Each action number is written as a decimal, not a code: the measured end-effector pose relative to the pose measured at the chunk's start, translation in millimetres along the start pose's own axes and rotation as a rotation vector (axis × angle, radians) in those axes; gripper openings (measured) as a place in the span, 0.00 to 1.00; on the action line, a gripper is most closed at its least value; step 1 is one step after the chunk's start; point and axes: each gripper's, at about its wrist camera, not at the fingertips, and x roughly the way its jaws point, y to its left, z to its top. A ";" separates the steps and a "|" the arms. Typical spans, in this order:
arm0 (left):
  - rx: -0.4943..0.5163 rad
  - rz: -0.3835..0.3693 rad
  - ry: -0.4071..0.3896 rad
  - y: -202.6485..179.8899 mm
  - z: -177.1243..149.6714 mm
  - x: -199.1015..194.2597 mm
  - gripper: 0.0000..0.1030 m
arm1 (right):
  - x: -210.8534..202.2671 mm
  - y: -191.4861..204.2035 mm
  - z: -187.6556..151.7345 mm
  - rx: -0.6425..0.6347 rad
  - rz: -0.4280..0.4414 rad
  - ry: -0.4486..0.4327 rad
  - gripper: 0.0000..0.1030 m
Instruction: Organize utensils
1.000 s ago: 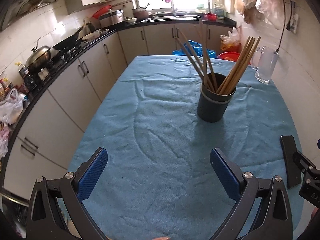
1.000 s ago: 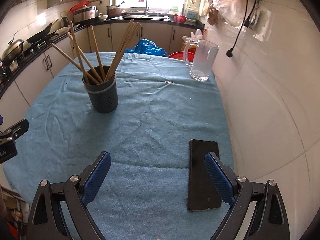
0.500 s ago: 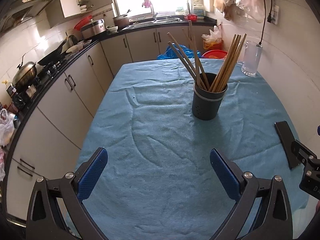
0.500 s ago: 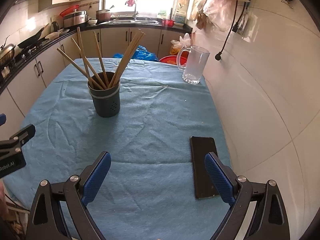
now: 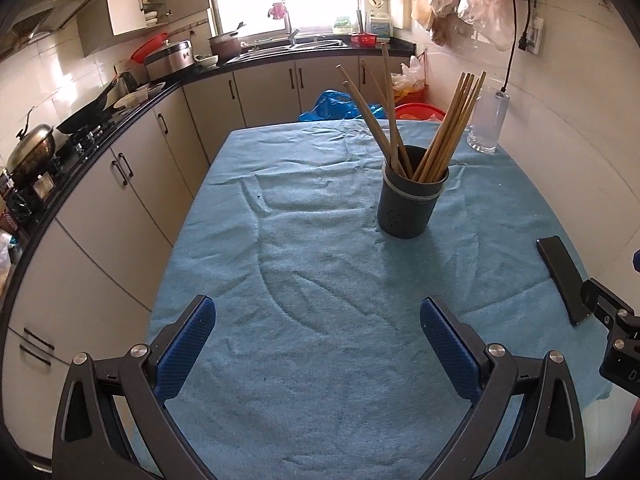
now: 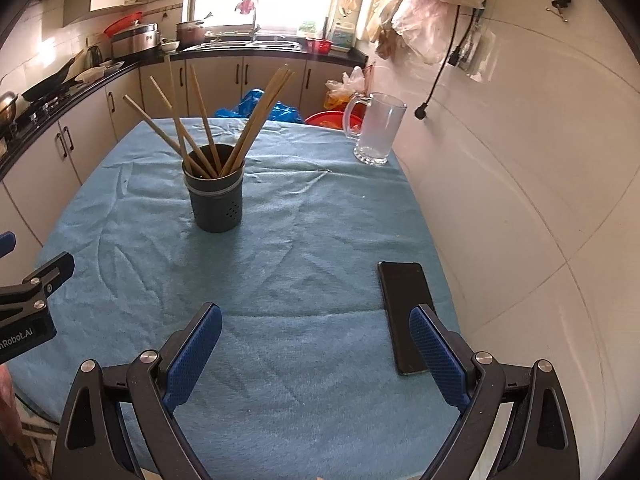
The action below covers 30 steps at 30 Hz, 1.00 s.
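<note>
A dark grey utensil holder [image 5: 411, 204] [image 6: 216, 200] stands upright near the middle of the blue-cloth table [image 5: 320, 280] [image 6: 304, 240]. Several wooden chopsticks [image 5: 448, 128] [image 6: 256, 120] lean out of it in two fans. My left gripper [image 5: 318, 334] hovers open over the near part of the cloth, well short of the holder, nothing between its blue pads. My right gripper [image 6: 316, 340] is also open and empty over the near edge, the holder ahead to its left.
A black phone [image 6: 404, 312] [image 5: 562, 276] lies flat on the cloth by the right fingertip. A glass mug [image 6: 376, 128] [image 5: 486, 124] stands at the far right corner. A white wall runs along the table's right side; kitchen cabinets [image 5: 132, 184] line the left.
Both grippers have drawn back and risen, so the holder looks smaller and farther away. Both stayed open; nothing on the table moved.
</note>
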 end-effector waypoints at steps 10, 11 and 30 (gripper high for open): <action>0.000 -0.034 0.015 -2.1 -5.4 6.8 0.99 | -0.8 2.2 -7.1 0.001 -0.023 0.025 0.94; -0.004 -0.030 0.016 -2.9 -4.9 8.3 0.99 | 1.4 1.0 -6.7 0.000 -0.022 0.029 0.94; -0.037 0.028 0.015 -0.3 4.8 14.3 0.99 | 27.0 0.8 17.8 -0.049 0.045 0.019 0.94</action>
